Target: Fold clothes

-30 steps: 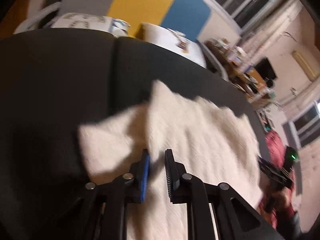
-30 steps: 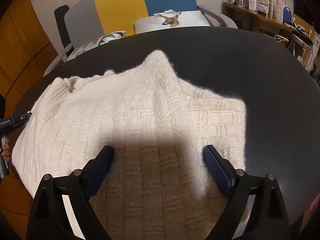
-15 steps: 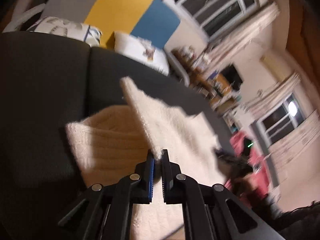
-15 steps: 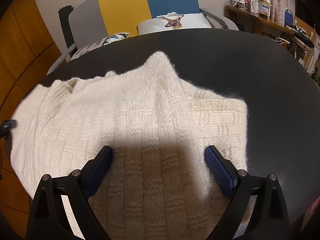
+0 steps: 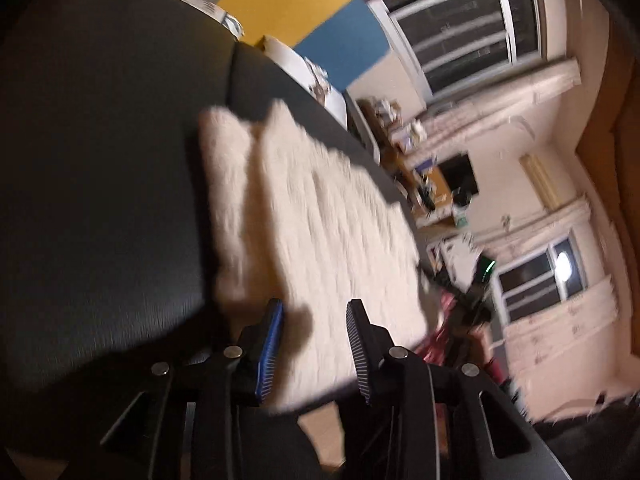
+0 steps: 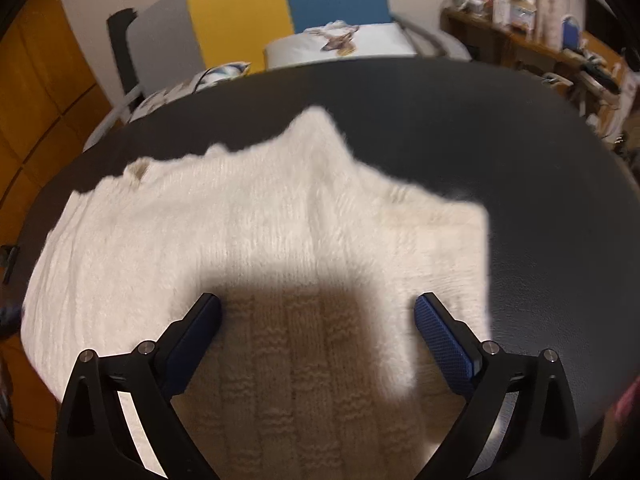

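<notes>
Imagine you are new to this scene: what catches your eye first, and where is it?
First, the fluffy cream knitted sweater spread flat across the round black table. Next, the right gripper over its near part, blue-padded fingers wide apart. Behind the table stands a grey, yellow and blue panelled chair back.

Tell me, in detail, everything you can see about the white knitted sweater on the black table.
The sweater is cream-white, fluffy knit wool with ribbed and block patterns. It lies flat on the black table, partly folded: one layer lies over another, and a pointed corner sticks out at the far edge. Its near part reaches the table edge. A shadow falls on its near middle. The right gripper hangs open above it; the left gripper, jaws opening, holds nothing. Whether either touches the cloth is unclear.
</notes>
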`<action>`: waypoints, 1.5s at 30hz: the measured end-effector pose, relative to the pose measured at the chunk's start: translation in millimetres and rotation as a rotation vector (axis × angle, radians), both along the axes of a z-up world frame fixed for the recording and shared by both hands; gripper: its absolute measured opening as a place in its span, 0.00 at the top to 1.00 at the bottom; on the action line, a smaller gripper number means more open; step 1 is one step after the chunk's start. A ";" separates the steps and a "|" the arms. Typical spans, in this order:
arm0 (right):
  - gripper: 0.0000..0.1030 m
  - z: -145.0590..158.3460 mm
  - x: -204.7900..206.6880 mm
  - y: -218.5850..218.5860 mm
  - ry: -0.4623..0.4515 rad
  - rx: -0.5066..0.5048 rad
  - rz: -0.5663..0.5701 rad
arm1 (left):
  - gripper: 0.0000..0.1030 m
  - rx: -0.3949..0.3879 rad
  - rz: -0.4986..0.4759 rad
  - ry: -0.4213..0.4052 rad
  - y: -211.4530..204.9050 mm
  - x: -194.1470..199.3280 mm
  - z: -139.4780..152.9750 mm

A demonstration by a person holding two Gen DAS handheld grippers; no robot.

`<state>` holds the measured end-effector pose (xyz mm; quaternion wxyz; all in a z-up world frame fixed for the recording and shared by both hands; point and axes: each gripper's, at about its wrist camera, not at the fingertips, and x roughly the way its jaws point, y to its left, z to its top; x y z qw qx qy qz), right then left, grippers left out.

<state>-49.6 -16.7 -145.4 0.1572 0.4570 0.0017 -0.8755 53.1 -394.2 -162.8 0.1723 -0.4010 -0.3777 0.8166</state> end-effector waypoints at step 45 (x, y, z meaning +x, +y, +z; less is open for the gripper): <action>0.00 -14.2 -38.9 -70.9 0.029 0.157 0.200 | 0.94 -0.395 0.078 -0.098 -16.9 -154.8 10.5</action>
